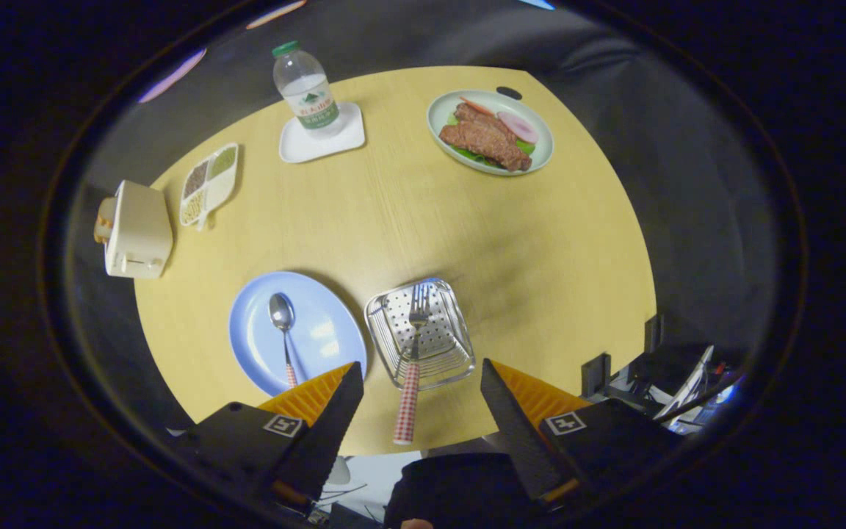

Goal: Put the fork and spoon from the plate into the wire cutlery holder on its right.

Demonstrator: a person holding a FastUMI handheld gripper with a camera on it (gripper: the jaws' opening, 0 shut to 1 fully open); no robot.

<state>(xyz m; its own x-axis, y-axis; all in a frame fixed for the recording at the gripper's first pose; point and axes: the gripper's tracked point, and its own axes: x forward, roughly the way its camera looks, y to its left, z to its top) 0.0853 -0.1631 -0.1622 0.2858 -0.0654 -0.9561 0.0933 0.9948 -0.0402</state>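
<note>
Fingers of the gripper (421,382) stand wide apart and grasp nothing, held high above a round yellow table (540,257). Taking the wire cutlery holder (421,332) as the landmark: it sits just ahead of the fingers, in line with the gap between them. A fork (413,353) already rests in the holder, tines down on its perforated floor, with the checked handle sticking out over the near rim toward the gap between the fingers. It touches neither finger.

Just left of the holder lies a blue plate (320,323), and on it the spoon (283,330), bowl pointing away and handle reaching toward the left finger, which covers its end.

By the look of things, the fork half of the job is finished and the spoon is the step in hand. A sensible next move would be to swing left from the holder, descend over the spoon's handle, and close on its narrow shaft, which lies flat against the plate and may be slippery to pinch.
</note>
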